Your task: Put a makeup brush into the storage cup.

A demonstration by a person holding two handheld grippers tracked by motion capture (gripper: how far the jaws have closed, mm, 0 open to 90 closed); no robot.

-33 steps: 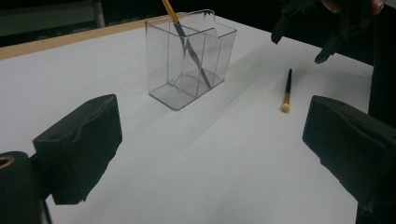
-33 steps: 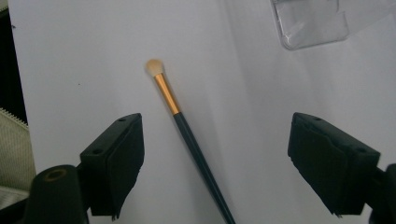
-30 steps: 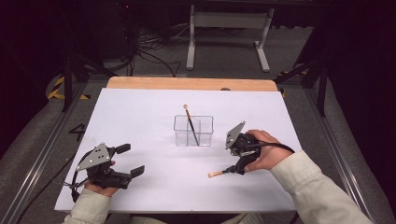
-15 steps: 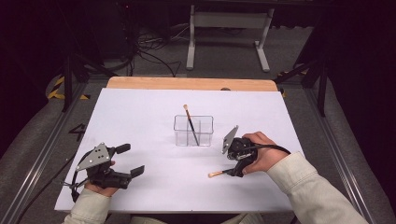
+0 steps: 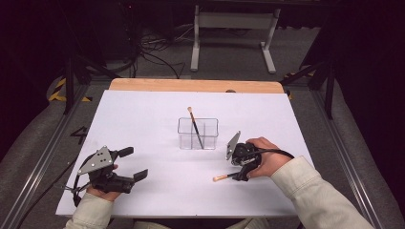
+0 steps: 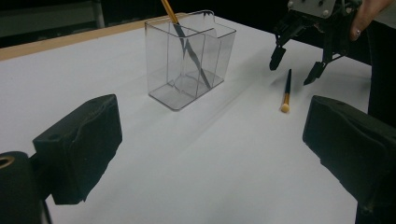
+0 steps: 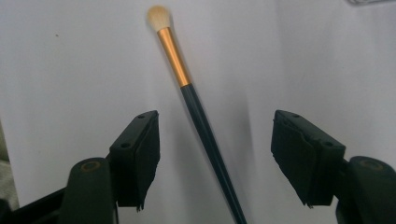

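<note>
From up high, the right gripper [image 5: 237, 175] is hovering over the loose makeup brush [image 5: 224, 177] lying on the white table [image 5: 143, 119], near the clear organizer [image 5: 198, 134] already holding another brush [image 5: 194, 125]. Left gripper [image 5: 131, 164] is idling spread wide. Right gripper view: jaws have been closing, straddling the handle [image 7: 205, 135], not touching yet

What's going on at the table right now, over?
Right gripper jaws closing around the loose brush, pads not touching. Left gripper open, idle. Second brush stands in clear holder. Nothing blocking.
</note>
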